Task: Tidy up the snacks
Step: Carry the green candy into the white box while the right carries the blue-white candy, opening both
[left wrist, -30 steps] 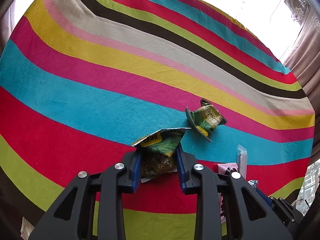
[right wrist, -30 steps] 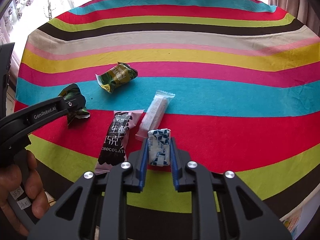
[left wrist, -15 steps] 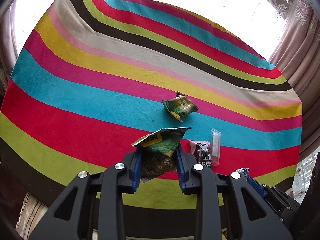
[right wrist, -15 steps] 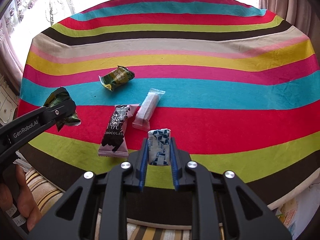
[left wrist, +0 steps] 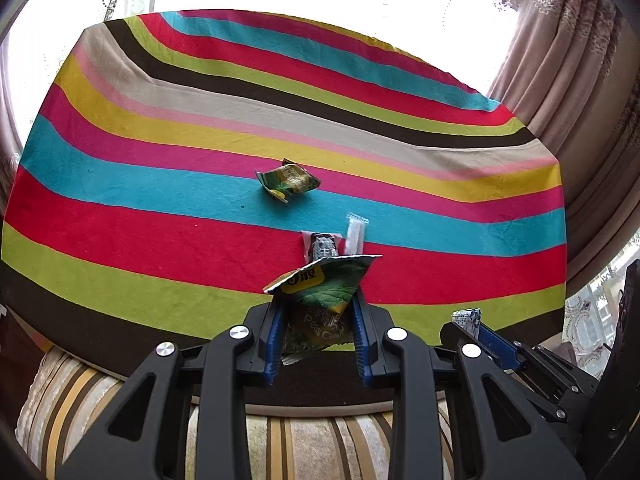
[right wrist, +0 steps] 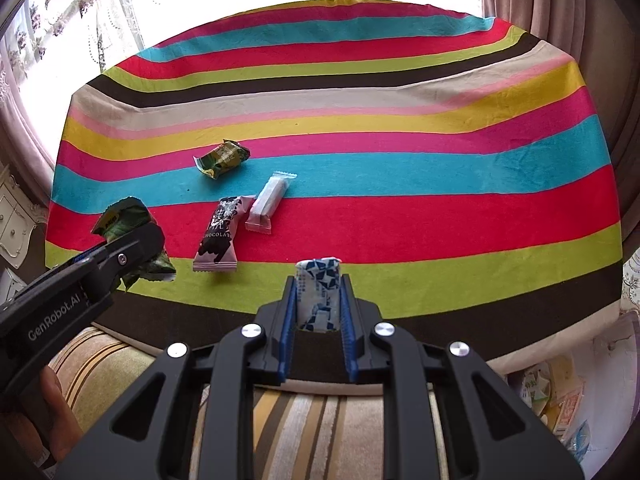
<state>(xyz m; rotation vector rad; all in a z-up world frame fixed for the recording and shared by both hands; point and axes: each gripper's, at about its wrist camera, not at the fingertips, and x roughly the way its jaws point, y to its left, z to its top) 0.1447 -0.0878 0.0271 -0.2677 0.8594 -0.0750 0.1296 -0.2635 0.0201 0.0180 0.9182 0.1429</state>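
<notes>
The left tongs (left wrist: 318,322) pinch a green pea packet (left wrist: 324,300) between their blue pads, its torn top flaring above the tips. The right tongs (right wrist: 318,300) are pressed onto a blue-and-white sweet (right wrist: 319,292), standing upright between the pads. Both pairs hang over the near edge of the striped cloth (right wrist: 440,196), above its brown and lime bands; the right view shows the left tongs (right wrist: 132,248) off to the left with the packet (right wrist: 120,220) in their tips.

Three snacks lie on the cloth beyond the tips, left of its middle. A chocolate bar (right wrist: 219,236) lies on the red stripe, nearest the near edge. A white wafer (right wrist: 269,202) lies just beside it on the right. A second green packet (right wrist: 222,158) sits farther back, on the teal band.
</notes>
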